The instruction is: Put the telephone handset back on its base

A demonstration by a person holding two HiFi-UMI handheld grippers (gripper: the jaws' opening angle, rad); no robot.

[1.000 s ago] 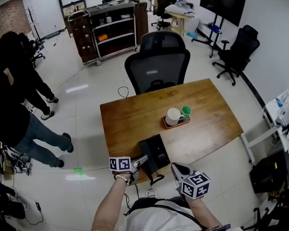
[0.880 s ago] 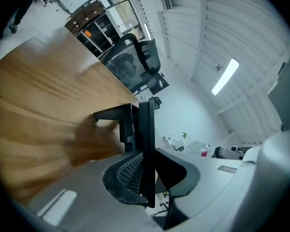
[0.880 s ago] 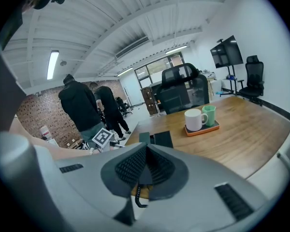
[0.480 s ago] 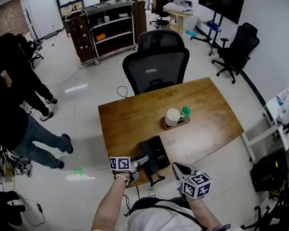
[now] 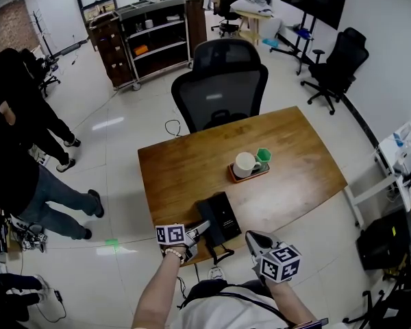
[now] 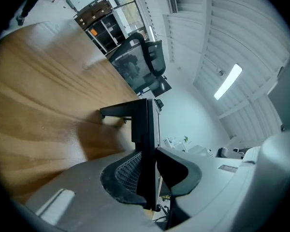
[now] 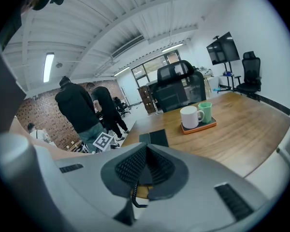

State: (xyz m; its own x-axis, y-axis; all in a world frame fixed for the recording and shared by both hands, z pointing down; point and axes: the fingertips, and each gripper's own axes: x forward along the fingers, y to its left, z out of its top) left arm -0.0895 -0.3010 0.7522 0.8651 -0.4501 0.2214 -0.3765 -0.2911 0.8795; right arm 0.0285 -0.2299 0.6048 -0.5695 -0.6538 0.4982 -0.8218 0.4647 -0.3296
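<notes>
The black telephone base (image 5: pixel 220 216) sits at the near edge of the wooden table (image 5: pixel 185 173). My left gripper (image 5: pixel 200 227) reaches it from the left, rolled on its side. In the left gripper view the flat black handset (image 6: pixel 146 129) stands between the jaws of the left gripper (image 6: pixel 147 153). Both pads still touch it while the jaws are opening. My right gripper (image 5: pixel 252 238) hangs just off the table's edge to the right of the phone, its pads together with nothing between them. From the right gripper (image 7: pixel 146 151) the phone (image 7: pixel 154 138) lies ahead and the coiled cord (image 7: pixel 132 193) hangs below.
An orange tray (image 5: pixel 241 177) with a white mug (image 5: pixel 246 164) and a green cup (image 5: pixel 263 157) stands behind the phone. A black office chair (image 5: pixel 222 91) is at the table's far side. People (image 5: pixel 14 129) stand on the left, with shelving carts (image 5: pixel 147 36) beyond.
The head view has shifted slightly, so the table sits a little higher in the picture. Both grippers and the phone hold their places.
</notes>
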